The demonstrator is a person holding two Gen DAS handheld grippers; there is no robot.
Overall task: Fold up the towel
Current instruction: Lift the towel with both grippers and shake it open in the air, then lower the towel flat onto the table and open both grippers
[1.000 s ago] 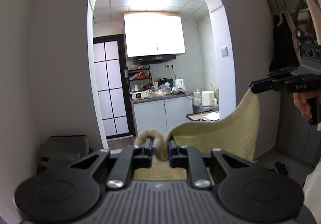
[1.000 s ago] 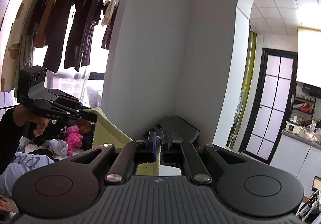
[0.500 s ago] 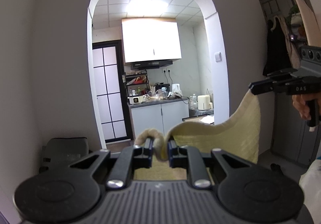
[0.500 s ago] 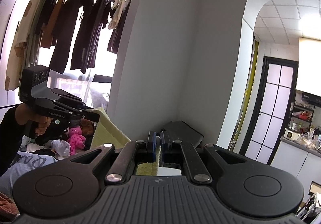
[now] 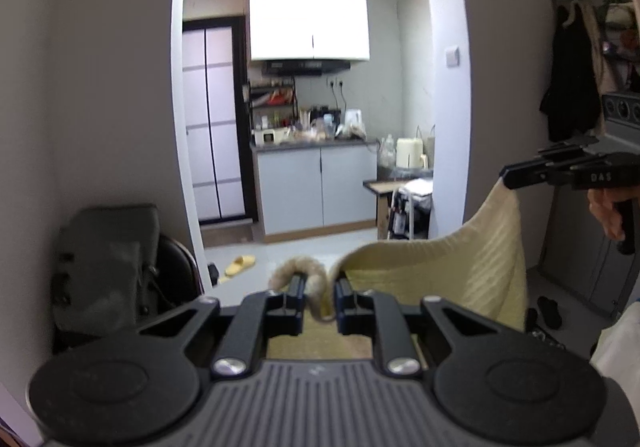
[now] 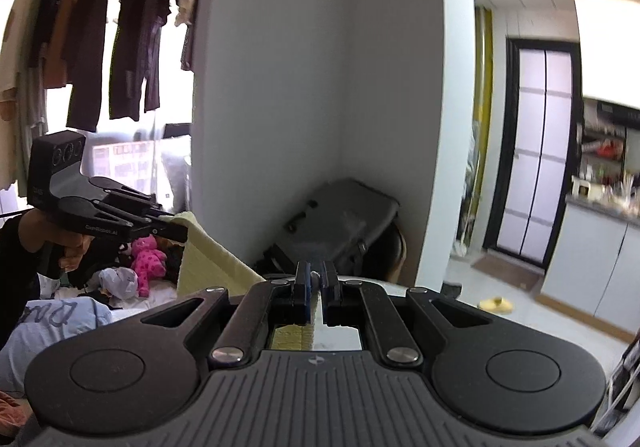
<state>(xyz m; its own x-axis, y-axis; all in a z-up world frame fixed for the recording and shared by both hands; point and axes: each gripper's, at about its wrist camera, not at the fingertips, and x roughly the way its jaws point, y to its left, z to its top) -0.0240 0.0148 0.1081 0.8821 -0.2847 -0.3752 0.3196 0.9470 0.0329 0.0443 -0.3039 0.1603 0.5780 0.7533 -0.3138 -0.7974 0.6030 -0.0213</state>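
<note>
Holding towel point(image 5: 472, 267) airborne between us: left claw point(image 5: 318, 297) pinches one bunched corner, right claw point(image 6: 315, 289) clamped on the other. No fold visible yet, probably; desk below barely shows. Whole fold remains.

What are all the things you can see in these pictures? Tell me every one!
towel: one, pale yellow, hanging in the air between the two grippers
backpack: one, grey, on a chair in the wall corner
slipper: one, yellow, on the kitchen floor
kettle: one, cream, on a side table in the kitchen
cabinets: a white pair under the counter, a white one above
door: one, black frame with pale panes, kitchen left
clothes: many, mostly dark, hanging on a rail by the window
plush toy: one, pink, on the cluttered pile below
left gripper: black, shut on a towel corner
right gripper: black, shut on the towel's other corner
</note>
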